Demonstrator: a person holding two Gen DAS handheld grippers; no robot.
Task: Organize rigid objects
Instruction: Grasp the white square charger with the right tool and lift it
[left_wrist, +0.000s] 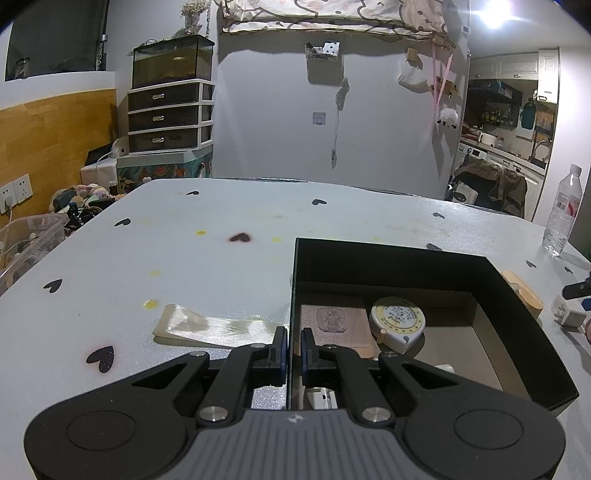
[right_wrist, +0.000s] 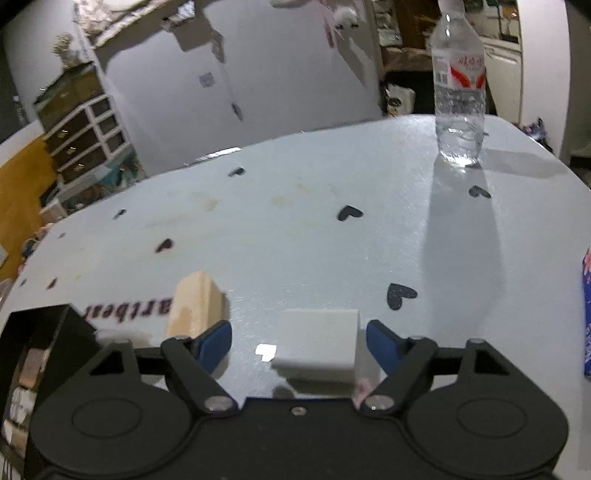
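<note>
An open black box (left_wrist: 491, 295) sits on the table at the right in the left wrist view. Inside lie a brown embossed pad (left_wrist: 336, 325) and a round white tape measure (left_wrist: 398, 320). My left gripper (left_wrist: 293, 349) is shut on the box's left wall, one finger inside and one outside. In the right wrist view my right gripper (right_wrist: 299, 341) is open, with a white block (right_wrist: 317, 341) lying on the table between its fingers. A wooden block (right_wrist: 195, 308) stands just left of it, beside the box (right_wrist: 40, 332).
A water bottle (right_wrist: 458, 85) stands at the table's far right, also in the left wrist view (left_wrist: 563, 210). A glossy strip (left_wrist: 218, 326) lies left of the box. The wooden block (left_wrist: 524, 291) and small white items (left_wrist: 570, 312) lie right of the box. A blue patterned pack (right_wrist: 586, 314) is at the right edge.
</note>
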